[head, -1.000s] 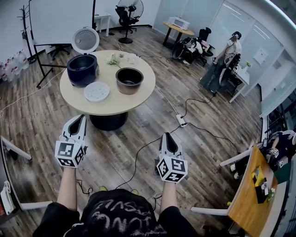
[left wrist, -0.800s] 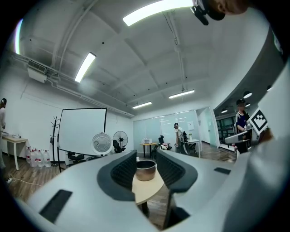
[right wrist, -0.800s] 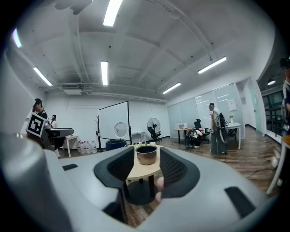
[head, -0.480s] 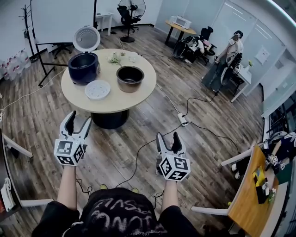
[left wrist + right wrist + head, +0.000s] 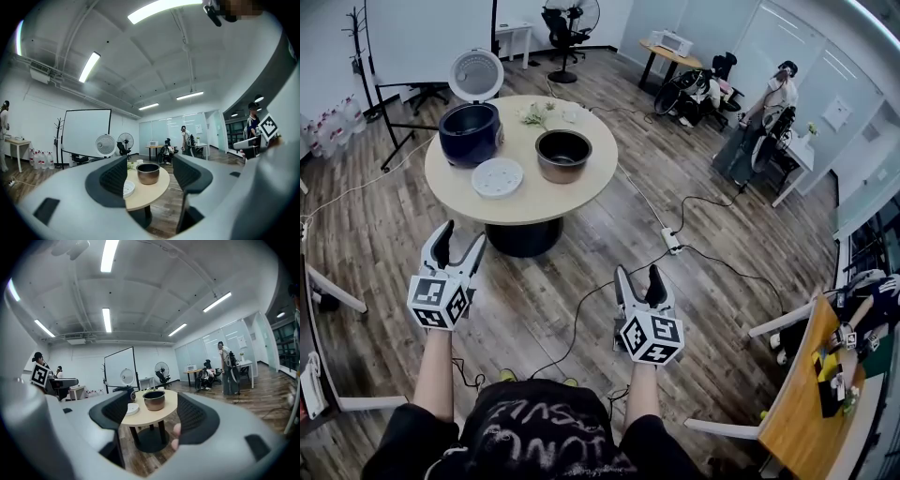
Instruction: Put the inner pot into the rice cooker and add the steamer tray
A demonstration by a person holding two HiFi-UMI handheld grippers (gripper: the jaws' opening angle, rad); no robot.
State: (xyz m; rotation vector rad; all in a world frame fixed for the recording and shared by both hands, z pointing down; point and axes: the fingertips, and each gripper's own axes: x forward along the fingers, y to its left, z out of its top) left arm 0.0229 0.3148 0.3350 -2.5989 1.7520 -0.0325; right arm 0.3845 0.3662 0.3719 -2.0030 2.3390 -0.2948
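On the round table (image 5: 581, 202) stand a dark blue rice cooker (image 5: 470, 132) with its lid (image 5: 475, 75) raised, a metal inner pot (image 5: 562, 155) and a white steamer tray (image 5: 498, 177). Both grippers hover over the floor, well short of the table. My left gripper (image 5: 461, 239) and right gripper (image 5: 637, 275) are open; their jaws have just been opening, with nothing between them. The left gripper view looks level at the pot (image 5: 148, 173) and tray (image 5: 128, 188). In the right gripper view the pot (image 5: 154, 400) and tray (image 5: 132, 408) show between the pads.
A power strip (image 5: 667, 244) and cables lie on the wooden floor between me and the table. A whiteboard stand (image 5: 394, 141) is left of the table. A wooden desk (image 5: 802, 394) is at the right. People sit at the far right (image 5: 769, 103).
Both grippers went from shut to open. Neither hand has shifted noticeably.
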